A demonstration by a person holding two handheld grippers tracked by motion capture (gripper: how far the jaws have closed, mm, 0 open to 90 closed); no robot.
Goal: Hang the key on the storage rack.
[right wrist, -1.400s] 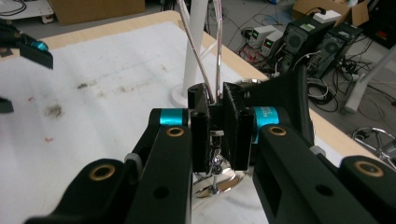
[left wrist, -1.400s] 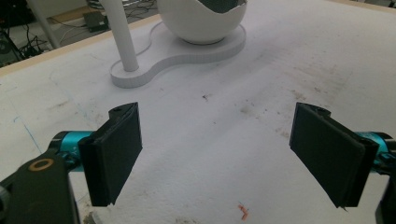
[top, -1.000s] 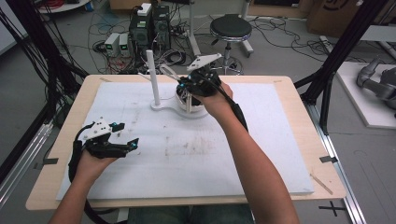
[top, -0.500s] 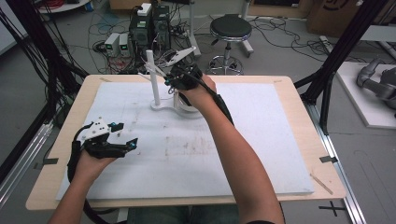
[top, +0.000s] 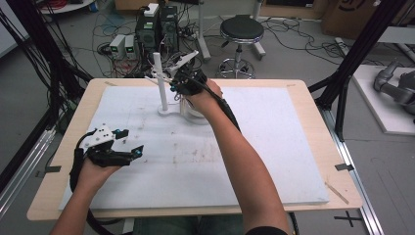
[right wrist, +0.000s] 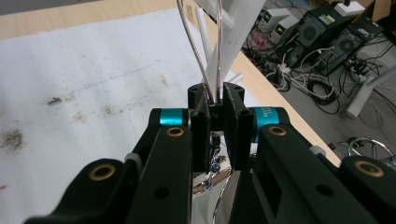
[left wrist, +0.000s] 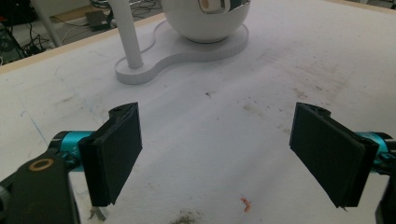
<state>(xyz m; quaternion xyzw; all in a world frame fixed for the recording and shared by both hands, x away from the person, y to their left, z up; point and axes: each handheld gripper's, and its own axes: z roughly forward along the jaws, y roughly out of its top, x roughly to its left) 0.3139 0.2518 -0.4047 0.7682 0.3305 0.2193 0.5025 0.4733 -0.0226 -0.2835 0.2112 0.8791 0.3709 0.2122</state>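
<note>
Up at 12 o'clock on the surface (top: 293, 147), the right gripper (right wrist: 215, 109) is clenching its fingers (right wrist: 200, 135) on a thin wire loop (right wrist: 196, 56), which is rising from between the pads toward the white stand (top: 160, 81). Down at 8 o'clock, the left gripper (top: 128, 142) is resting with fingers (left wrist: 114, 149) spread wide, grasping nothing, the stand's base (left wrist: 187, 51) lying ahead at its 12 o'clock.

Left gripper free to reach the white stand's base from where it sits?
Probably yes. The left gripper is open, and bare mat lies between it and the base. The right gripper, shut on a wire loop, works higher, by the post.
</note>
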